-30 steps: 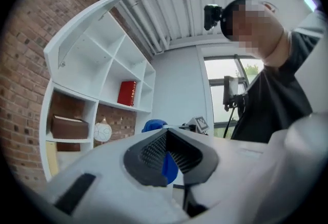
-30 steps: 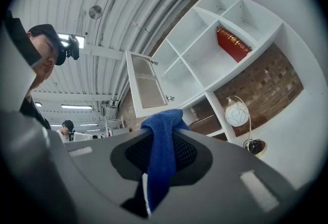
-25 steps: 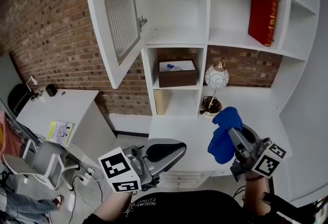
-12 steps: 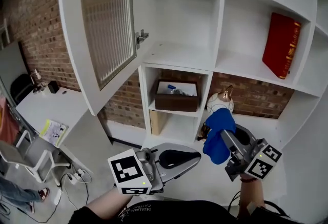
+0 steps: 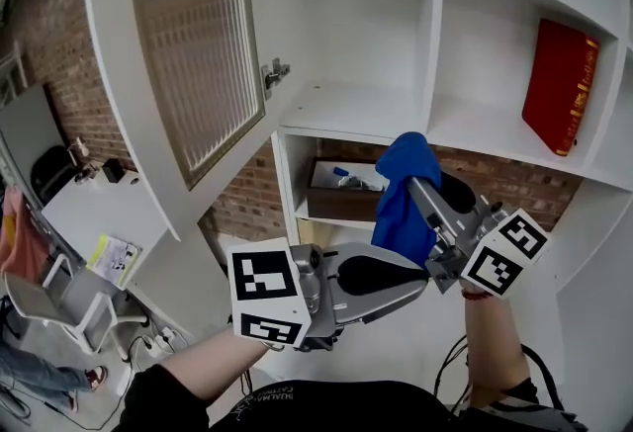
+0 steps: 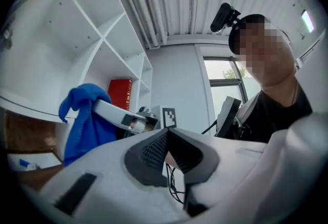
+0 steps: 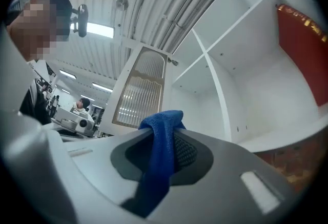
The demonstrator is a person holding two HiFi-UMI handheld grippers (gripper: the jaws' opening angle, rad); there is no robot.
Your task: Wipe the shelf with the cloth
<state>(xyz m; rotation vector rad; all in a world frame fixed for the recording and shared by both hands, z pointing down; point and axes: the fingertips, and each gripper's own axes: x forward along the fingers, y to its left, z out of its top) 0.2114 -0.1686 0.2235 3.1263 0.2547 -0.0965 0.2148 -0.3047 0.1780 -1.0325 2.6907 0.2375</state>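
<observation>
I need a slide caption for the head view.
Right gripper holds a blue cloth in front of the white shelf; left gripper shut, empty.

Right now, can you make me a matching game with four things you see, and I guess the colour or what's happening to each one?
Things:
1. cloth
2. book
3. box
4. door

Colour or state:
A. red
B. swung open
C. pinched in the right gripper
D. brown

Right pairs: 1-C, 2-A, 3-D, 4-B.
</observation>
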